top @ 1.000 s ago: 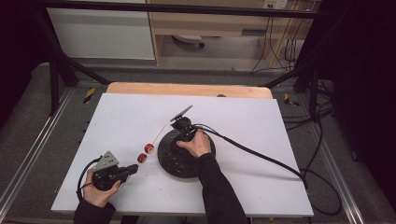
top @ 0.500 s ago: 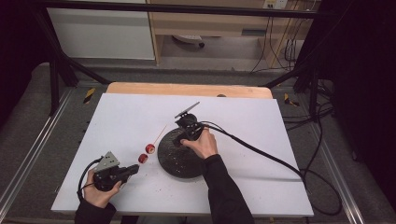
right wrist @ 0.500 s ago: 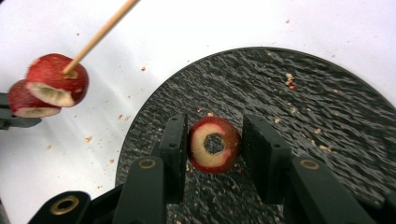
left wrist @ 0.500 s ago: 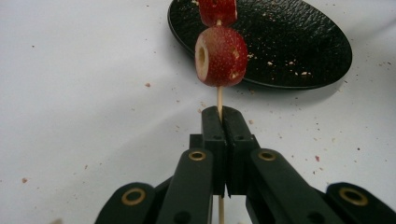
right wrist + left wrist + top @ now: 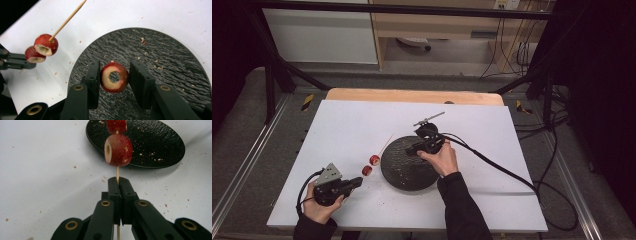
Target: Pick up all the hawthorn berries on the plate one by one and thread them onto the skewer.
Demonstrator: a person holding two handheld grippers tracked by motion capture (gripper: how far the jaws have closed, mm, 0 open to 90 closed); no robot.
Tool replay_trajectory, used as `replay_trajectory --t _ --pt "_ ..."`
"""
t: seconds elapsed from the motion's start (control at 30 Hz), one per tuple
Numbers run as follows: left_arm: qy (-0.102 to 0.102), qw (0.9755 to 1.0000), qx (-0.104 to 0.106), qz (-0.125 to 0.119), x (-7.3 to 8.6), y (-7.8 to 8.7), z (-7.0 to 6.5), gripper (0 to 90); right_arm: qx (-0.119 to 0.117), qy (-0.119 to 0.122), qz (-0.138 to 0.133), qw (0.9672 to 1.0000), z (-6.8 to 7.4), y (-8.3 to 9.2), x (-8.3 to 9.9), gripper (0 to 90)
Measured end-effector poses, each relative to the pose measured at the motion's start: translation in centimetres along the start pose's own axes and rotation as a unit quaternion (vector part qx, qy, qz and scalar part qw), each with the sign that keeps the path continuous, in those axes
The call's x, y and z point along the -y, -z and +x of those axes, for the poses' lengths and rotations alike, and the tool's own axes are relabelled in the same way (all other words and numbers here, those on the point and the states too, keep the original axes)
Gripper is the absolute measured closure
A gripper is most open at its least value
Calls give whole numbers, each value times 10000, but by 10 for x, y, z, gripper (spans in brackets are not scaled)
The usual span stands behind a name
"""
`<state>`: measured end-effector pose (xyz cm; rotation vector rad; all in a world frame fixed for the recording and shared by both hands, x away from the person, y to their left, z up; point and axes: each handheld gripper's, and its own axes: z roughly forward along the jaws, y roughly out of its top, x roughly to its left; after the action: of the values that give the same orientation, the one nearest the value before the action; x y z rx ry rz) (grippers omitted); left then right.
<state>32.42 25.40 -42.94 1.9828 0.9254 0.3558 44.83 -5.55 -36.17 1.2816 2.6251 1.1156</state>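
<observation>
Clamping the thin wooden skewer (image 5: 117, 173) tight between closed jaws: the left hand-held gripper (image 5: 119, 185), down at the near left of the white table (image 5: 347, 120), gripped in the person's left hand (image 5: 319, 205). Carrying two red cored fruit rings (image 5: 118, 149) threaded on the stick, one behind the other, just left of the round black textured plate (image 5: 160, 147); skewer tip pointing up and away across the table in the high view. Hovering over the plate's far side: the right hand-held gripper (image 5: 115, 79), held in the right hand (image 5: 443, 159), jaws parted around a third red fruit ring with a pale cored centre (image 5: 114, 77). Left jaw lying against the ring's side; right jaw standing slightly off it, a narrow gap showing. Scattering around the plate and table: small reddish crumbs (image 5: 75, 166). Trailing off to the right: the black cable (image 5: 502, 170).
</observation>
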Motion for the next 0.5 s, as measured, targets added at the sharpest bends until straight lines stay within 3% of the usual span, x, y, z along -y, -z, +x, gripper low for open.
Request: replay_trajectory --t 0.3,0.5 --pt "-85 10000 51 5 -1 -4 -8 884 -155 -292 -593 9977 -11 11 29 627" --pt "-117 9999 57 -16 -3 -7 -13 884 -319 -650 -1122 9910 -18 16 50 627"
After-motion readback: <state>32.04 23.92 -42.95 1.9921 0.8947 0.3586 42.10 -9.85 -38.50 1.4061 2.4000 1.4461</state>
